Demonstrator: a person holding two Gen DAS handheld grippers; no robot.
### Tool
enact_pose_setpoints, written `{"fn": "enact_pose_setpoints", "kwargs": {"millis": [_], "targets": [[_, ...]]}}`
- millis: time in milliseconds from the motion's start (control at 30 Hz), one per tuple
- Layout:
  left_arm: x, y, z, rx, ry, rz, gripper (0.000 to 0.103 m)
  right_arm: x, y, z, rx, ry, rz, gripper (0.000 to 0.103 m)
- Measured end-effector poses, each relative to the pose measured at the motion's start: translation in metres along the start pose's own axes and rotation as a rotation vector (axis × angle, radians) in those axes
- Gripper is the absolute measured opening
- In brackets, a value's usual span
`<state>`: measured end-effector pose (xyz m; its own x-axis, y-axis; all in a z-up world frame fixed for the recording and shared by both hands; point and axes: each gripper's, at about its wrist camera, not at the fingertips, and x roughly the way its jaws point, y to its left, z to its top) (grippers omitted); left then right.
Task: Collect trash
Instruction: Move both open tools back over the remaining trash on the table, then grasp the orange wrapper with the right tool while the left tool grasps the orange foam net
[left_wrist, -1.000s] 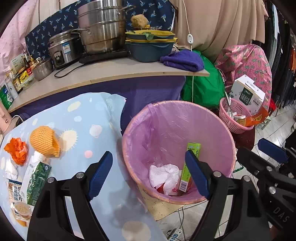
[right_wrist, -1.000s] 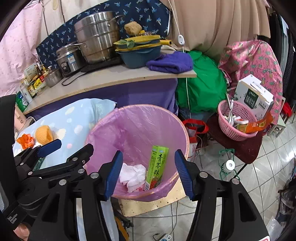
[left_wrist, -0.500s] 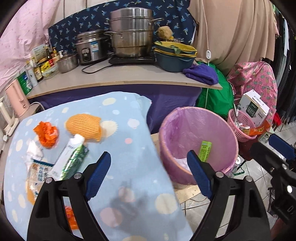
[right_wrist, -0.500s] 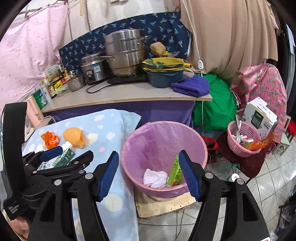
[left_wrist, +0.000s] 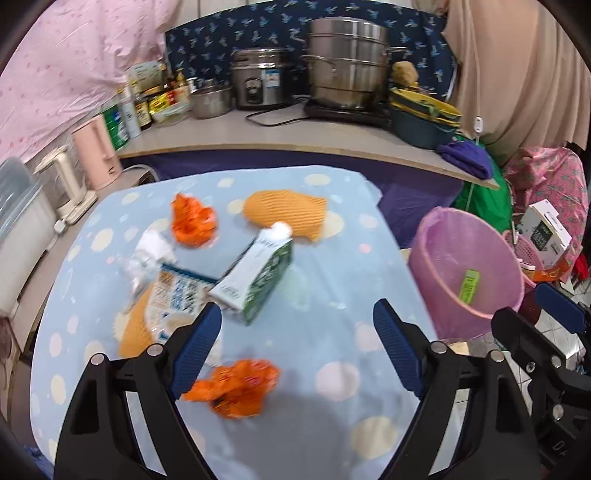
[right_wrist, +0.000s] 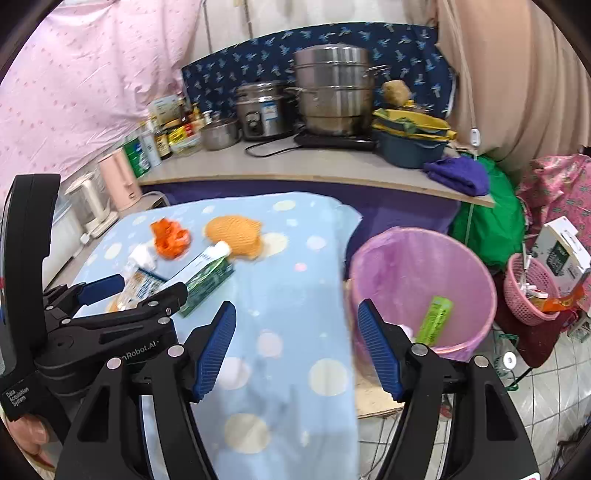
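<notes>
Both grippers are empty with jaws apart: the left gripper (left_wrist: 297, 341) hangs over the near part of the spotted cloth (left_wrist: 325, 266), the right gripper (right_wrist: 297, 345) over its right edge. A carton (left_wrist: 255, 280) lies mid-cloth, an orange wrapper (left_wrist: 234, 386) near the front edge. The pink bin (right_wrist: 421, 291) stands just off the right edge, holding a green box (right_wrist: 434, 319).

Bright, even light; fisheye-warped, motion-blurred.

A soft, matt dotted cloth (left_wrist: 325, 280) covers the table, strewn with a glossy paper carton (left_wrist: 255, 280), crinkled orange plastic wrappers (left_wrist: 236, 384) and foam netting (left_wrist: 286, 214). Brushed-metal pots (left_wrist: 347, 66) gleam on the smooth wooden worktop (left_wrist: 280, 134); thin pink plastic film lines the bin (left_wrist: 467, 273).
</notes>
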<state>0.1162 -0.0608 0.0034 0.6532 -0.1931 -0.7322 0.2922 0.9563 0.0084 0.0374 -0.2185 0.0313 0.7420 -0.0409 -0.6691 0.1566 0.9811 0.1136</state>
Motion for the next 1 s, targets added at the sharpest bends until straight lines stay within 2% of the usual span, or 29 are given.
{"fn": "enact_pose_setpoints", "kwargs": {"millis": [467,733,1000], "targets": [[0.005,0.124,-0.064,-0.141,0.083,0.155,0.080,0.054,0.097,-0.047,-0.094,0.140,0.124,0.066],[0.015,0.165,-0.088,-0.190,0.126,0.171,0.080,0.085,0.139,-0.069,-0.124,0.193,0.187,0.066],[0.024,0.190,-0.100,-0.232,0.154,0.167,0.081,0.120,0.159,-0.067,-0.123,0.222,0.202,0.066]]}}
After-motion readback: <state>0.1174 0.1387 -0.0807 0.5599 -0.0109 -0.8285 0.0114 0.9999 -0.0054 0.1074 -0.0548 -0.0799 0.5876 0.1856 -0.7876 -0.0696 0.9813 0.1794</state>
